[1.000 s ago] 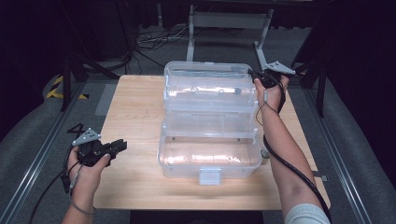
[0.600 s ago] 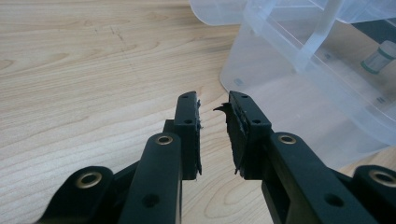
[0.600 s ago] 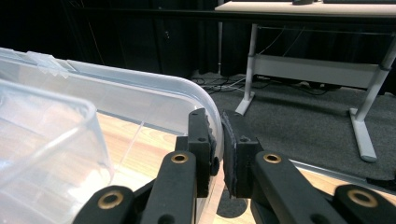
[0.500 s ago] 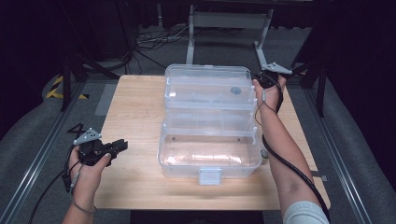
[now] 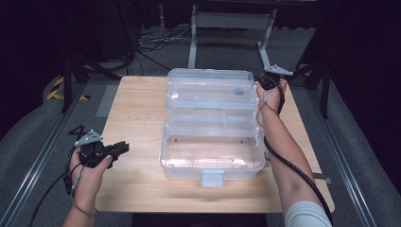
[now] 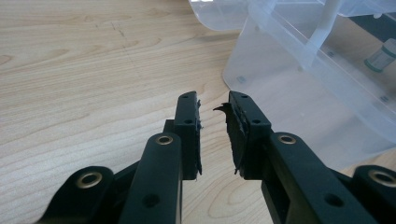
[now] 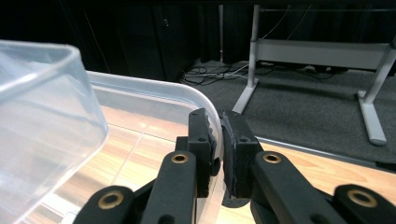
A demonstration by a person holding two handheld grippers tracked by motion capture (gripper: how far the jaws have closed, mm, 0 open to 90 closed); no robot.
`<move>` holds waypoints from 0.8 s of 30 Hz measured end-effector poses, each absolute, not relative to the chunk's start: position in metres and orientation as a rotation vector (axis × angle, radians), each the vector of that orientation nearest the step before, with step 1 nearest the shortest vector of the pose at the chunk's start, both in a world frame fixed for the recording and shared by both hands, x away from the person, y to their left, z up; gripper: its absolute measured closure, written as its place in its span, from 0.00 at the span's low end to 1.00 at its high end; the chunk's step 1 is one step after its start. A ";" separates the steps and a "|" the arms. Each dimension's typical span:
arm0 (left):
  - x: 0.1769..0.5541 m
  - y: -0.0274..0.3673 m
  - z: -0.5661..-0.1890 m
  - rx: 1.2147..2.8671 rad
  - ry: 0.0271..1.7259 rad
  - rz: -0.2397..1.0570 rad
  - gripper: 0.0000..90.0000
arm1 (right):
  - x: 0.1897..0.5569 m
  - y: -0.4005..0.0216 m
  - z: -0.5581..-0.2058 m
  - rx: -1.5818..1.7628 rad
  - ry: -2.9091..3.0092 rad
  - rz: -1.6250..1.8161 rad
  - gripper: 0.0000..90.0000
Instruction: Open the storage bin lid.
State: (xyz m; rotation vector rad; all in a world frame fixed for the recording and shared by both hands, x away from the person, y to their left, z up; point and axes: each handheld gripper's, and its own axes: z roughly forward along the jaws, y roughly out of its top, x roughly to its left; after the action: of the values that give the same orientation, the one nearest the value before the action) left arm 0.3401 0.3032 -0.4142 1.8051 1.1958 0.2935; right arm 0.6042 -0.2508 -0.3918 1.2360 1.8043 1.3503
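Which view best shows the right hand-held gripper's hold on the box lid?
The right gripper view: the right hand-held gripper pinches the clear lid rim between its pads. The high view shows it small at the lid's far right corner; the left gripper view shows just the box.

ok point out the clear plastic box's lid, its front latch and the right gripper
clear plastic lid (image 5: 208, 90), high view, top panel
front latch (image 5: 212, 178), high view, middle of tab
right gripper (image 7: 218, 140), right gripper view, between its fingertips, on the lid's rim

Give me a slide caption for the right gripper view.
Right hand-held gripper pinching the rim of the clear plastic box's open lid over the wooden table.
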 end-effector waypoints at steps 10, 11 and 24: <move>0.342 0.305 -0.416 1.805 1.200 0.288 0.83 | 0.609 -0.250 -0.399 1.264 1.825 1.343 0.92; 0.342 0.305 -0.416 1.805 1.200 0.287 0.83 | 0.609 -0.250 -0.399 1.265 1.825 1.344 0.92; 0.341 0.304 -0.414 1.805 1.194 0.293 0.83 | 0.610 -0.252 -0.402 1.328 1.803 1.371 0.91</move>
State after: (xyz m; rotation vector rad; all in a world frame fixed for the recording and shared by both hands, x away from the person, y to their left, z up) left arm 0.3415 0.3036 -0.4143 1.8050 1.1937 0.2928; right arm 0.6099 -0.2520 -0.4019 1.3283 1.8034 1.3708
